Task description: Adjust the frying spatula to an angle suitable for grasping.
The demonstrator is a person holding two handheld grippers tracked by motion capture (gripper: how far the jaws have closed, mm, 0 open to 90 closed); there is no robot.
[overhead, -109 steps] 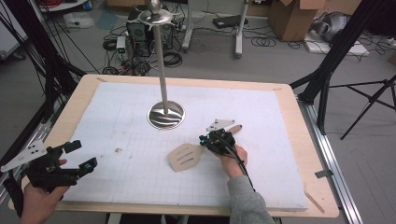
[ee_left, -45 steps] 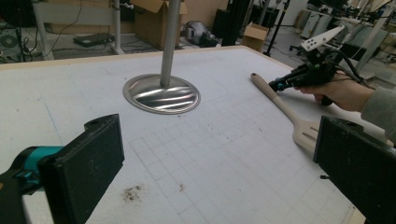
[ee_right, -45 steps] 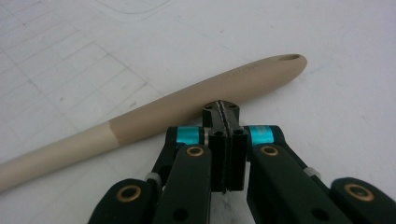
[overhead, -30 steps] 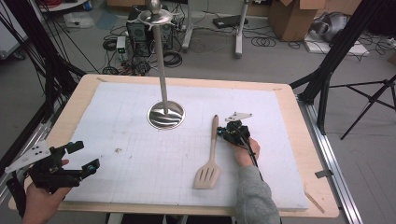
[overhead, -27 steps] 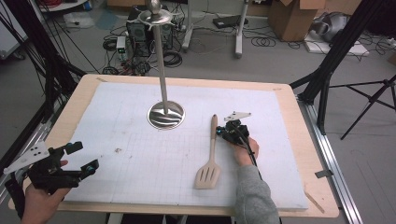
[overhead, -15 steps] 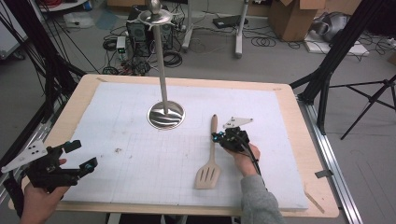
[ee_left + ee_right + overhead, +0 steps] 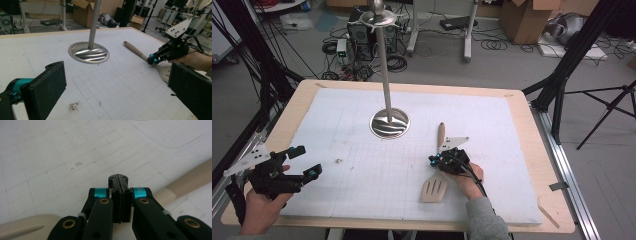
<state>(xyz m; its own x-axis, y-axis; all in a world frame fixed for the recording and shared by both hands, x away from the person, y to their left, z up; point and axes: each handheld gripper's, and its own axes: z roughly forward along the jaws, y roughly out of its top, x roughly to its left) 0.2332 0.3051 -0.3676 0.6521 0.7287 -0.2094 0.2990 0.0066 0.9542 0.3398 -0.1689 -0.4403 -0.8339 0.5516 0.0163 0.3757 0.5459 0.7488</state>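
Spatula [image 7: 436, 172] lies flat under closed right tongs [image 7: 433, 161], passing beneath tips.

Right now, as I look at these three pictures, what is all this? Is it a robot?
It is not a robot. A person stands at a table and holds a tool with two jaws in each hand. One picture comes from a camera above the table. The other two come from small cameras that ride on the tools and look along their black jaws.

A white gridded mat covers the table. A metal stand with a round base and a beige slotted spatula are on the mat.

The left hand-held gripper is near the table's left corner with its jaws wide open and nothing in them. The right hand-held gripper has its jaws shut together with nothing between them. Its tips are at the spatula's neck, but I cannot tell whether they press on it.
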